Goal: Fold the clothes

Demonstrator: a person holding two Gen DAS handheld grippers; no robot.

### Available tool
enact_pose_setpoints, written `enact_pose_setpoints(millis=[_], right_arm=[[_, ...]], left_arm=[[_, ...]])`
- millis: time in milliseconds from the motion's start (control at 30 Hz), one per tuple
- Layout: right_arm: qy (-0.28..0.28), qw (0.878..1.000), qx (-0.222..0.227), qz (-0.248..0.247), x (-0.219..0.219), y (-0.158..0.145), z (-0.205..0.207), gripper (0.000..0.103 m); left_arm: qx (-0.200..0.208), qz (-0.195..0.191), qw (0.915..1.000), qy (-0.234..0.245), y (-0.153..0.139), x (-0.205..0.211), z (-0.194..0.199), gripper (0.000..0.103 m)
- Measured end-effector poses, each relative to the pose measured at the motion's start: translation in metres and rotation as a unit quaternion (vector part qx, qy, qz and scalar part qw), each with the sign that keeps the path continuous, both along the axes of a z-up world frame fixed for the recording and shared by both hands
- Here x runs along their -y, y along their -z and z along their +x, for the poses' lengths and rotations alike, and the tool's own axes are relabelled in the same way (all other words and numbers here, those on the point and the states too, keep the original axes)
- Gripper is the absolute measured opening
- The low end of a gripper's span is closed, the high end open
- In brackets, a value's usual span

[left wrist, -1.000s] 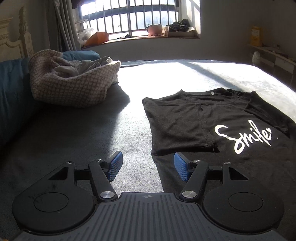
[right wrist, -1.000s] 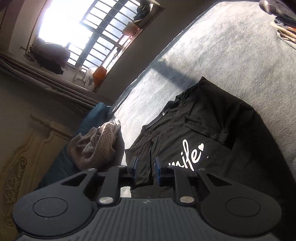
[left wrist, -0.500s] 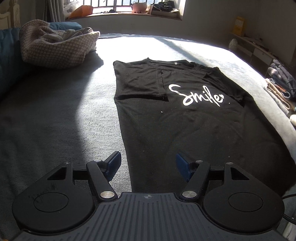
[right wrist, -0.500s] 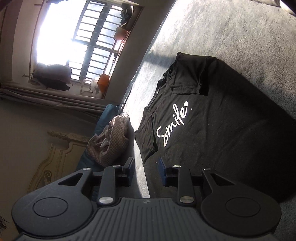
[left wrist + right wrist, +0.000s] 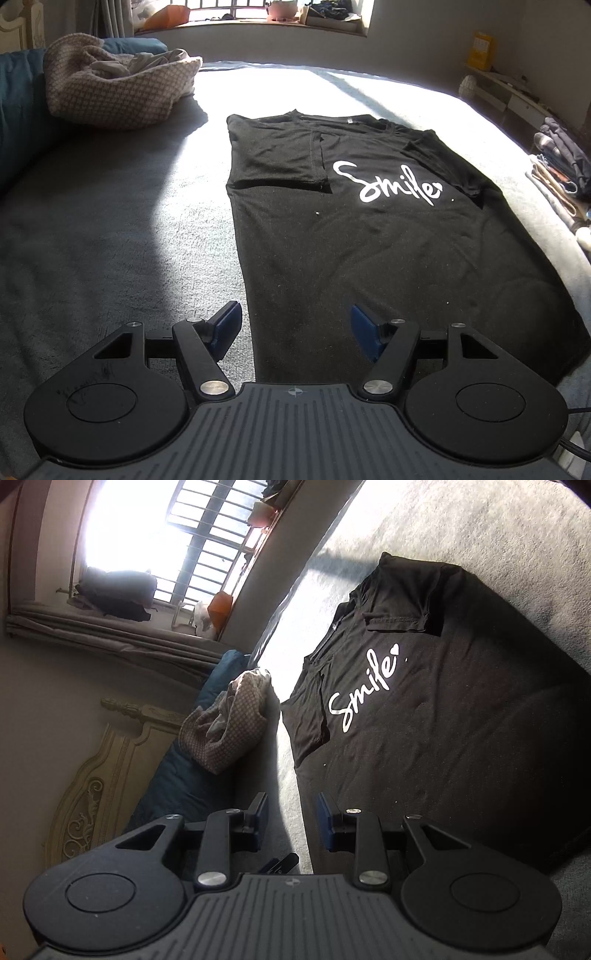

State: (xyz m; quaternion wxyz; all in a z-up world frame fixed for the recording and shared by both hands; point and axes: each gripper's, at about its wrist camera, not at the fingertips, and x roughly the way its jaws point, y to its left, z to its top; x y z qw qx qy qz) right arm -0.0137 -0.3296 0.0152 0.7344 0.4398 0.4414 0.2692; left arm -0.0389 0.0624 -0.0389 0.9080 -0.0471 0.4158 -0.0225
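Tongs pulled back to the hem
My left gripper point(image 5: 295, 328) and right gripper point(image 5: 291, 821), both released and holding nothing, now hover at the sleeve-folded black T-shirt point(image 5: 369, 240), ready for a bottom fold.

T-shirt point(image 5: 369, 240) hem hidden behind left gripper point(image 5: 295, 332); clothes stack point(image 5: 561, 166) cut off at right edge.

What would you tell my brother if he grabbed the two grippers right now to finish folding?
Left gripper: open, empty, hovering over the near left hem corner of the black T-shirt.
Right gripper: open, empty, also near that edge.
The shirt lies flat, print up, on the grey bed.
Done: both sleeves are folded in.
Left: fold the body up, probably by gripping the bottom hem.
A checked heap waits by the headboard.
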Motion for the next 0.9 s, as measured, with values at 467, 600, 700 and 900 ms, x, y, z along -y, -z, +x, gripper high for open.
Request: enact_pose_setpoints(millis=[467,600,700,900], right_arm=[[-0.036,0.999,-0.005,-0.002,-0.009,-0.002,-0.02,0.032],[-0.041,0.999,-0.006,0.0,-0.009,-0.002,-0.025,0.032],[-0.045,0.999,-0.007,0.001,-0.009,-0.002,-0.029,0.032],[-0.041,0.999,-0.009,0.006,-0.012,-0.003,-0.028,0.032]], left_arm=[[0.006,-0.003,1.0,0.0,-0.006,0.008,-0.006,0.066],[0.004,-0.007,1.0,0.001,-0.006,0.011,-0.007,0.066],[0.005,-0.007,0.9999,0.005,-0.007,0.016,-0.007,0.066],[0.002,-0.006,0.9999,0.009,-0.007,0.019,-0.008,0.066]])
